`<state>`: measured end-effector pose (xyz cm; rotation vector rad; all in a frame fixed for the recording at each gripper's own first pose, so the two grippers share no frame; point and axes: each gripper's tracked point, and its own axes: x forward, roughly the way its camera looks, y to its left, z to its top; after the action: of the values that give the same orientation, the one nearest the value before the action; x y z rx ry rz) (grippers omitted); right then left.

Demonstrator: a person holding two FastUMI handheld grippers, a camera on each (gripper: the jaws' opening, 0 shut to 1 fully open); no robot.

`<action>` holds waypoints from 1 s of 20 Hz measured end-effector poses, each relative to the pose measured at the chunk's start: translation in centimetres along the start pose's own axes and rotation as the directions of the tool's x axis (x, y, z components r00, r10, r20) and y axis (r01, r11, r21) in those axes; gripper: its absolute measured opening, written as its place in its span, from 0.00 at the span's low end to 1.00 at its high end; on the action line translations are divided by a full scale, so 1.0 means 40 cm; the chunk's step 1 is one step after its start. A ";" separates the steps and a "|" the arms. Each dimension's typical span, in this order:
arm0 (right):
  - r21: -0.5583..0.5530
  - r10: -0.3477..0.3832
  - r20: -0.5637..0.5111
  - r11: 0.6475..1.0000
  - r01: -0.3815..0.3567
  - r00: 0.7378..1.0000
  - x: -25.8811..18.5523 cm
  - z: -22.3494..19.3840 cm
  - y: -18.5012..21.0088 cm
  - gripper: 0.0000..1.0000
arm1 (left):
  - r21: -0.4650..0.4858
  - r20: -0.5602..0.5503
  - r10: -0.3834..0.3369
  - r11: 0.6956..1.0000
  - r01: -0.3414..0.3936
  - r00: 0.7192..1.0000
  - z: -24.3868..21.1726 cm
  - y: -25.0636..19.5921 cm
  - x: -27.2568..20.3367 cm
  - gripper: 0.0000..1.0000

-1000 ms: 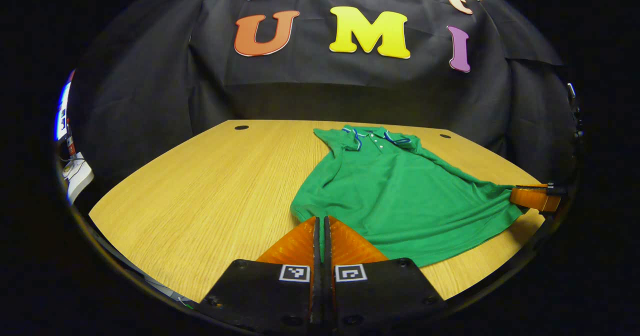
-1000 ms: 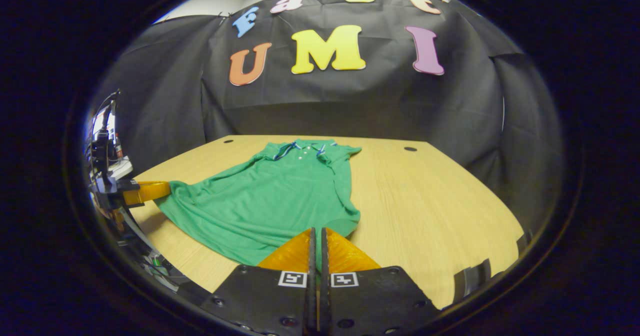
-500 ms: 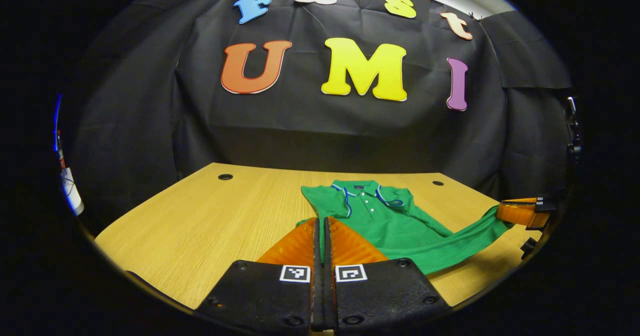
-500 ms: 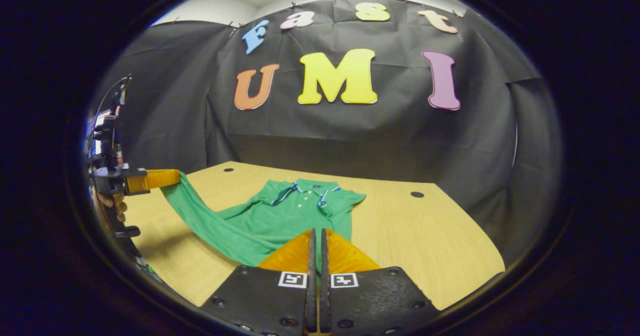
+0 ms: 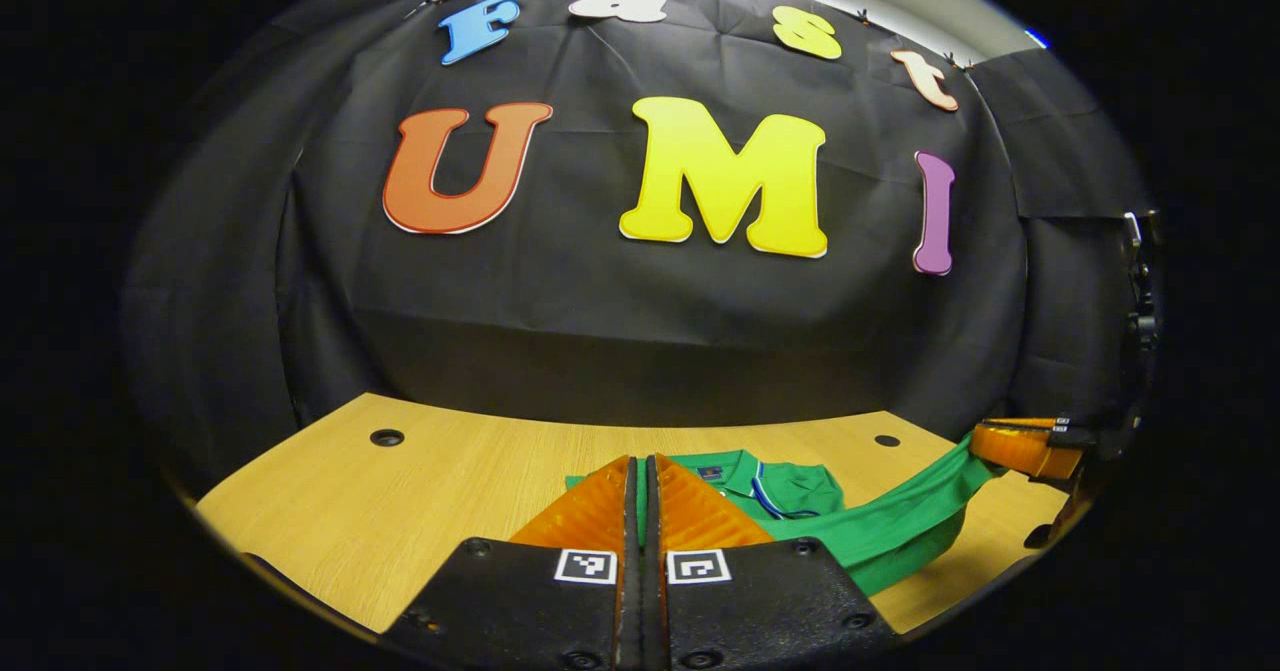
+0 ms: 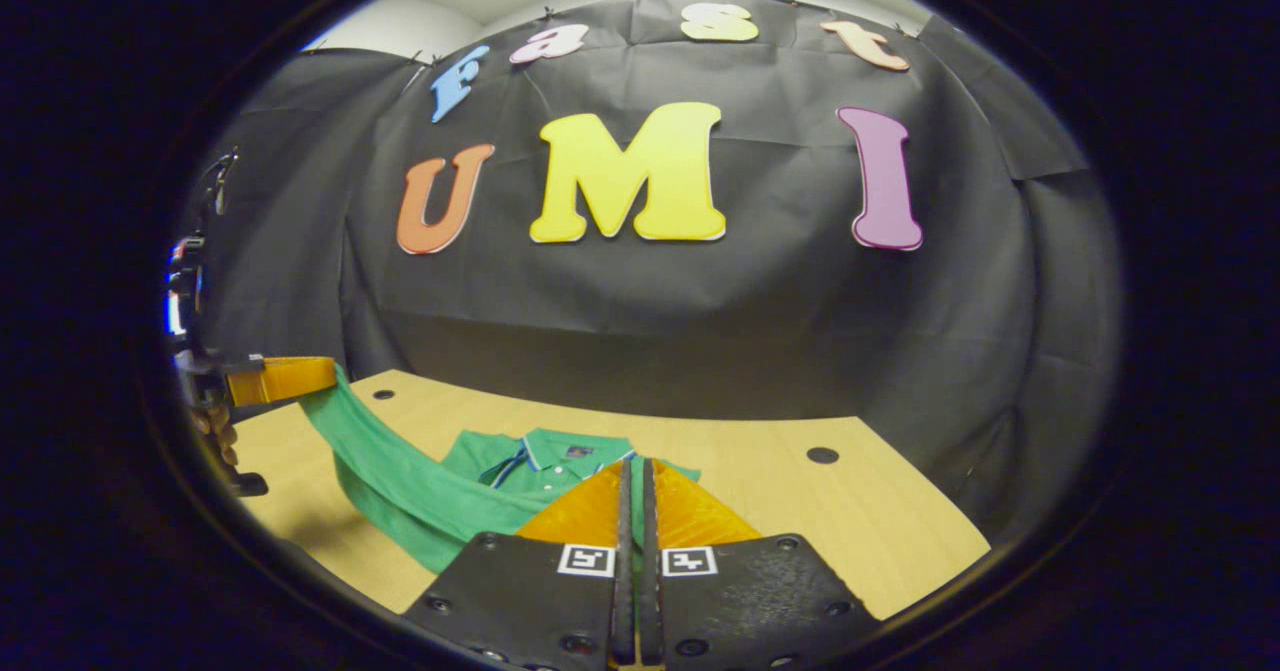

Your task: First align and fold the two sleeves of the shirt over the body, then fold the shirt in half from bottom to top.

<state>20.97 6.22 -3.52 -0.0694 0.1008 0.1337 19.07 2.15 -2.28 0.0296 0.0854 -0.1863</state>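
Wooden table (image 5: pixel 400 511) bears green shirt (image 5: pixel 800 491); black cloth wall.

Left gripper (image 5: pixel 640 481): its black base plates were fastened with dark screws. Each plate bore one small square black-and-white marker. Right gripper (image 6: pixel 632 486) was built identically.

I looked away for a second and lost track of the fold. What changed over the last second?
Both grippers lifted the shirt's bottom hem off the table and carried it toward the collar; most of the body, flat before, is now doubled over. No new grasp or release: the left gripper and right gripper stay shut on the hem. The collar end has not moved on the table.
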 end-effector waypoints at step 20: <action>0.065 -0.132 -0.182 0.987 0.146 0.974 0.619 -0.170 -0.106 0.02 | -0.006 -0.203 0.028 1.000 -0.030 0.979 -0.241 0.092 0.568 0.09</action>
<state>45.29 4.72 -12.59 -0.0103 0.2784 -0.0170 41.21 1.96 -13.77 0.0412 0.2891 -0.1532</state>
